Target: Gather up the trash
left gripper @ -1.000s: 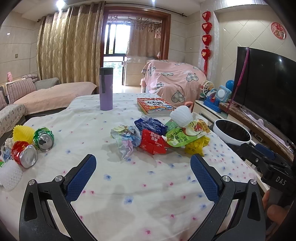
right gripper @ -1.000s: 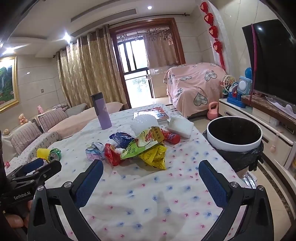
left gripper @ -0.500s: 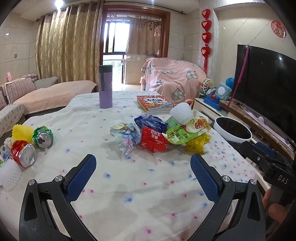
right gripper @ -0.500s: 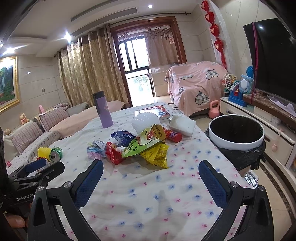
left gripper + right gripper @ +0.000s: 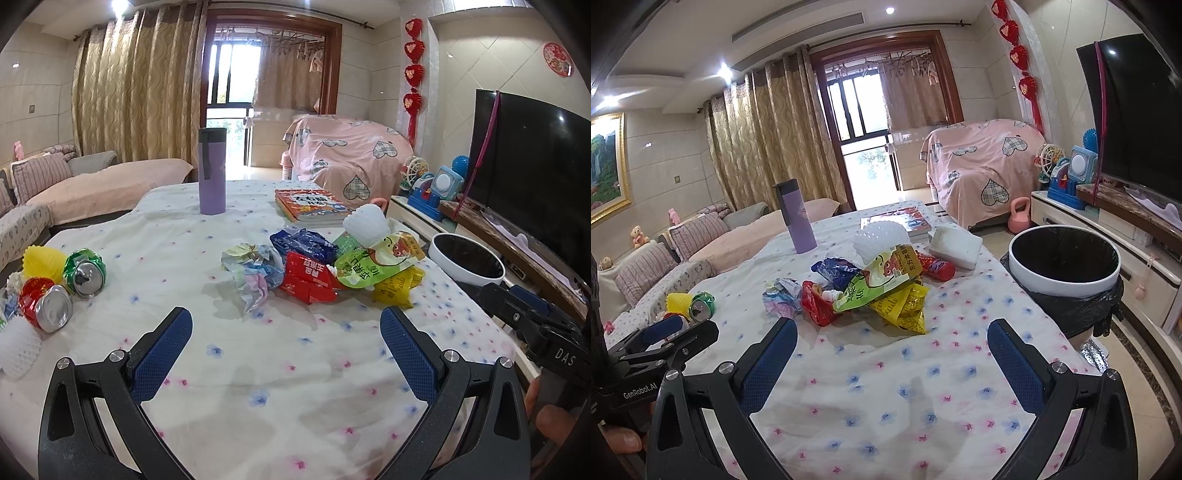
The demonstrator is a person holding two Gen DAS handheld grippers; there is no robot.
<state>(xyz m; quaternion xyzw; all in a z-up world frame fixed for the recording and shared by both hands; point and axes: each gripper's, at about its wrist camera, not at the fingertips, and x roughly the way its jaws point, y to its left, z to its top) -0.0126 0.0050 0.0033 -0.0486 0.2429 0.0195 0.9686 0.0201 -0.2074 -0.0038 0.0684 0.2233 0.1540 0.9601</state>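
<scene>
A heap of snack wrappers lies mid-table: a red packet (image 5: 308,278), a blue packet (image 5: 304,242), a green pouch (image 5: 373,264), a yellow wrapper (image 5: 903,308) and crumpled paper (image 5: 255,271). Two crushed cans, one green (image 5: 85,273) and one red (image 5: 46,302), rest at the table's left edge beside a yellow foam net (image 5: 44,260). My left gripper (image 5: 286,343) hovers open over bare cloth, short of the heap. My right gripper (image 5: 892,350) is open too, also short of the heap. A white bin with a black liner (image 5: 1065,266) stands off the table's right side.
A purple flask (image 5: 211,171) stands at the far side, with books (image 5: 312,205) and a white foam block (image 5: 955,245) near it. A white foam net (image 5: 881,240) sits behind the heap. A TV (image 5: 535,155) and its cabinet run along the right.
Both views have drifted slightly; the heap sits marginally farther in the frames. Both grippers stay open, and nothing on the table has moved.
</scene>
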